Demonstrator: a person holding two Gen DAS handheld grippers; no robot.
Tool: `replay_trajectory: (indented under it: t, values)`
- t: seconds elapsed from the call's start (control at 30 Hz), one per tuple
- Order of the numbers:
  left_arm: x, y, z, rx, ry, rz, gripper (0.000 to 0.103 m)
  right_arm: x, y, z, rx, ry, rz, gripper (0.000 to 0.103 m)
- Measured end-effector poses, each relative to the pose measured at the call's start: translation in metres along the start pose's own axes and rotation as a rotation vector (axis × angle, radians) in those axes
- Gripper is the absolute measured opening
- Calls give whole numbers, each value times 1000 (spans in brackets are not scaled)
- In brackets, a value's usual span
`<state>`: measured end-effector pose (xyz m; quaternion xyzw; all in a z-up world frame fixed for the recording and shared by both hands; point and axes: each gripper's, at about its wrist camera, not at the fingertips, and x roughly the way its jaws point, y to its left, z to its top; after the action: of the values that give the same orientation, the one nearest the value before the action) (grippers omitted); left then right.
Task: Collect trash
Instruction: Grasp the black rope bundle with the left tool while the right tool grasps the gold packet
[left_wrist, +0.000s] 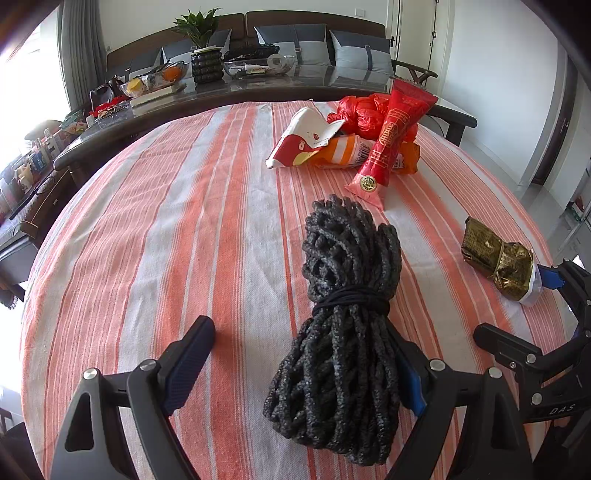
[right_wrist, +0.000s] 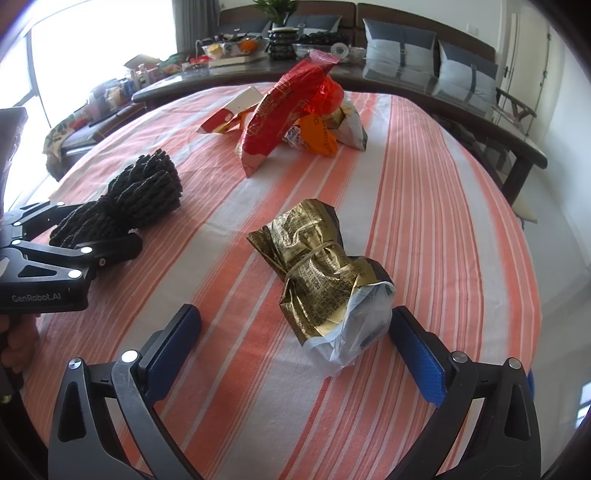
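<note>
A dark grey rope bundle (left_wrist: 347, 314) tied with a black band lies on the striped tablecloth (left_wrist: 166, 221). It sits between the fingers of my left gripper (left_wrist: 299, 369), which is open: the bundle rests against the right pad, well apart from the left pad. In the right wrist view a crumpled gold foil packet (right_wrist: 314, 266) with a white plastic bag tucked in its end lies between the fingers of my right gripper (right_wrist: 295, 354), open, close to the right pad. The right gripper (left_wrist: 524, 306) and foil packet (left_wrist: 495, 254) also show at the left view's right edge.
A heap of wrappers (left_wrist: 351, 140) lies farther back on the cloth: red plastic bag, tall red packet, chip bags, also seen as the wrapper heap (right_wrist: 295, 110). Behind the table stand a dark glass table (left_wrist: 258, 88) with a potted plant and bowls, and a cushioned sofa.
</note>
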<state>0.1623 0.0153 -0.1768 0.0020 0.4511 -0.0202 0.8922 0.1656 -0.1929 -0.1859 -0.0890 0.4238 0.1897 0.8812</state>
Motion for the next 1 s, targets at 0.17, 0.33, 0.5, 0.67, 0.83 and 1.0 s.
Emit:
replay_trajectory:
  t: [0.17, 0.33, 0.5, 0.67, 0.83, 1.0]
  values:
    - [0, 2, 0, -6, 0, -15, 89, 0, 0, 0, -1, 0, 3, 102]
    - [-10, 18, -3, 26, 14, -154, 89, -4, -5, -4, -40, 7, 37, 102]
    - [-20, 20, 4, 91, 47, -236, 89, -22, -21, 6, -123, 48, 62, 101]
    - [-18, 6, 15, 141, 69, -246, 88, -28, -3, 33, -348, 123, 63, 100]
    - [-12, 4, 19, 123, 105, -234, 61, -6, 12, 52, -427, 221, 74, 89]
    - [-13, -4, 17, 151, 104, -206, 34, 18, 6, 50, -412, 327, 81, 46]
